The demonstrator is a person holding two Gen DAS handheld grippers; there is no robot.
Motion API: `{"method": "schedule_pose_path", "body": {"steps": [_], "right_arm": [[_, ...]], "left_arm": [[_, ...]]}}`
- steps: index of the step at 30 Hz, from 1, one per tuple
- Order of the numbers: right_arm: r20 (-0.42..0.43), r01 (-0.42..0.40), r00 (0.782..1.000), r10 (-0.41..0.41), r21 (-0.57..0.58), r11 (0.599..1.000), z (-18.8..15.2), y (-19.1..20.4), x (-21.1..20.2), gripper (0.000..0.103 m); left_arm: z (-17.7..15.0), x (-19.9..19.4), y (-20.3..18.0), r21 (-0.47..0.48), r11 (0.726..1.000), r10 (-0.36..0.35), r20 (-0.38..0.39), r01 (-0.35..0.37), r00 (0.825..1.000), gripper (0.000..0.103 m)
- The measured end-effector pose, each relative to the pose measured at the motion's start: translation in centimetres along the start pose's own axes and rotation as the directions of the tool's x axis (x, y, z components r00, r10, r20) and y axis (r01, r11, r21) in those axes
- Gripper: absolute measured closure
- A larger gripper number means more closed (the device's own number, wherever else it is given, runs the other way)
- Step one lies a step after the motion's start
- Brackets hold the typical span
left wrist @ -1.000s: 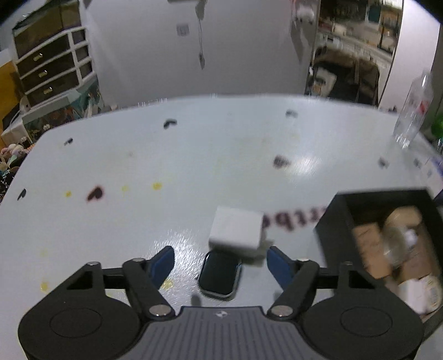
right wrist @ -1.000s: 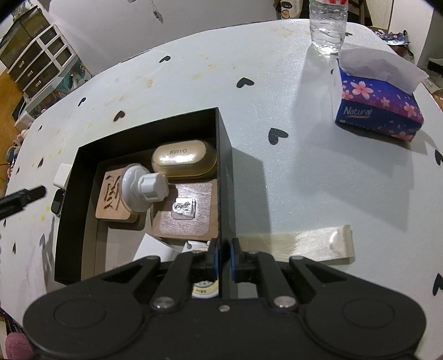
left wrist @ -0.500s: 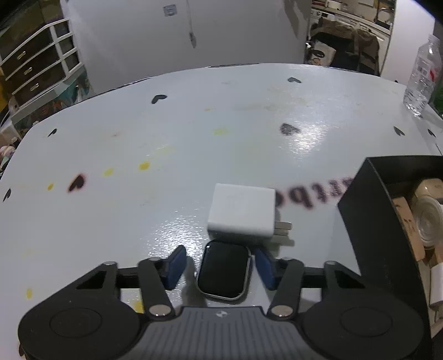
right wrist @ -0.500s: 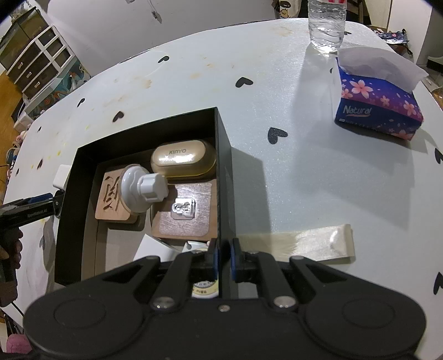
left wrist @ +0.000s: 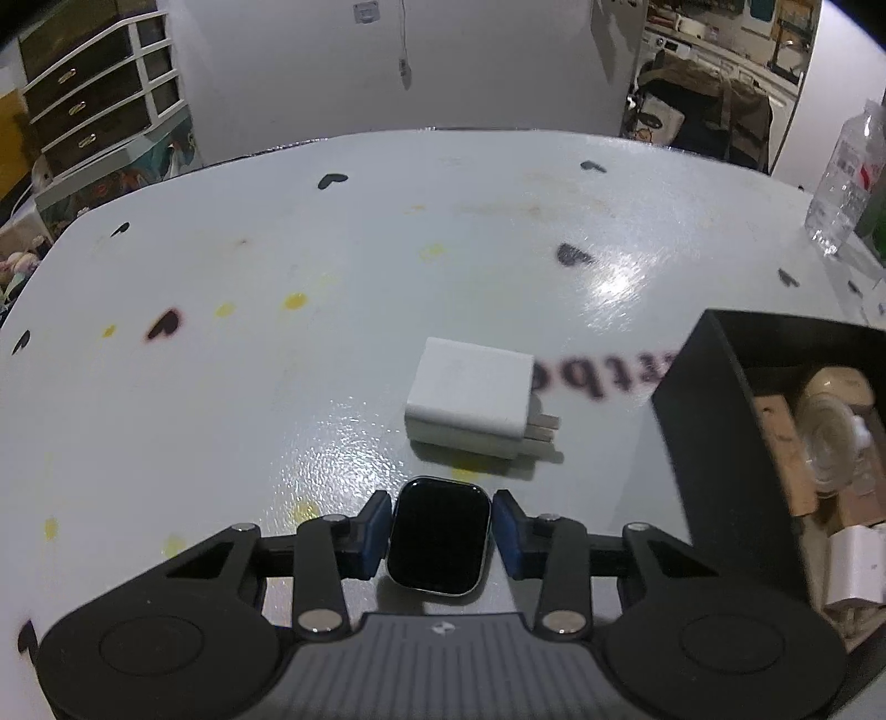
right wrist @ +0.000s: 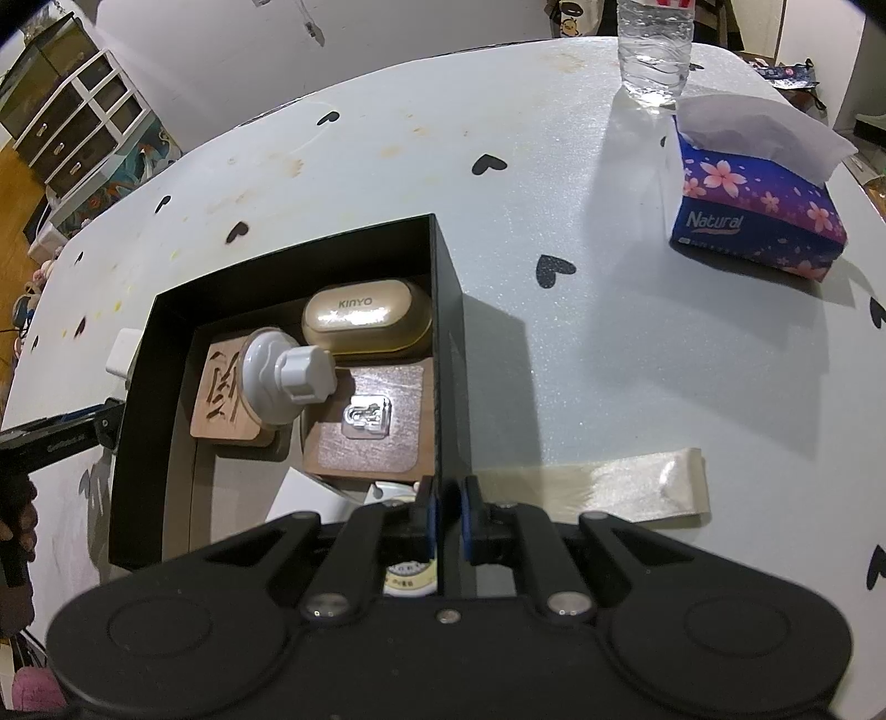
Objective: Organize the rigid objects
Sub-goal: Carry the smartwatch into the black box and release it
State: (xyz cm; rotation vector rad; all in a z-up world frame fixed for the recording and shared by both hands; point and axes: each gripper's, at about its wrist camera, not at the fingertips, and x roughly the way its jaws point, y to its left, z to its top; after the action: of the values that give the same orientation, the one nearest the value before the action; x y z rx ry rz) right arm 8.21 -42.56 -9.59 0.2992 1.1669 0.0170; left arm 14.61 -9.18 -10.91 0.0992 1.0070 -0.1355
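My left gripper (left wrist: 440, 534) is shut on a black smartwatch body (left wrist: 437, 545), its blue pads against both sides, low over the white table. A white plug charger (left wrist: 470, 399) lies just beyond it. The black box (right wrist: 446, 332) stands to the right; it holds a gold KINYO case (right wrist: 365, 321), a white knob (right wrist: 288, 376), wooden coasters (right wrist: 365, 443) and other small items. My right gripper (right wrist: 447, 512) is shut on the box's right wall near its front corner. The charger's edge (right wrist: 123, 360) and the left gripper's arm (right wrist: 61, 437) show left of the box.
A tissue box (right wrist: 758, 210) and a water bottle (right wrist: 656, 50) stand at the back right. A strip of tape (right wrist: 603, 487) lies on the table right of my right gripper. The bottle also shows in the left wrist view (left wrist: 844, 183).
My left gripper has closed from wide open onto the smartwatch body and moved in around it. My right gripper has stayed clamped on the box wall.
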Motion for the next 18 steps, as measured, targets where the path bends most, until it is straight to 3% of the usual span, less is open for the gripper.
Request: {"method": "schedule_pose_path", "body": {"steps": [8, 13, 18], "right_arm": [[0.001, 0.0, 1.0, 0.0, -0.001, 1.0, 0.0, 0.1, 0.0, 0.094], [0.001, -0.001, 1.0, 0.001, 0.0, 1.0, 0.0, 0.0, 0.0, 0.094], [0.001, -0.001, 1.0, 0.001, 0.0, 1.0, 0.0, 0.1, 0.0, 0.094]], "left_arm": [[0.8, -5.5, -2.7, 0.031, 0.995, -0.099, 0.091, 0.097, 0.991, 0.063], [1.7, -8.0, -5.8, 0.096, 0.978, -0.199, 0.137, 0.187, 0.97, 0.063], [2.2, -9.0, -8.9, 0.158, 0.951, -0.289, 0.133, 0.267, 0.948, 0.063]]}}
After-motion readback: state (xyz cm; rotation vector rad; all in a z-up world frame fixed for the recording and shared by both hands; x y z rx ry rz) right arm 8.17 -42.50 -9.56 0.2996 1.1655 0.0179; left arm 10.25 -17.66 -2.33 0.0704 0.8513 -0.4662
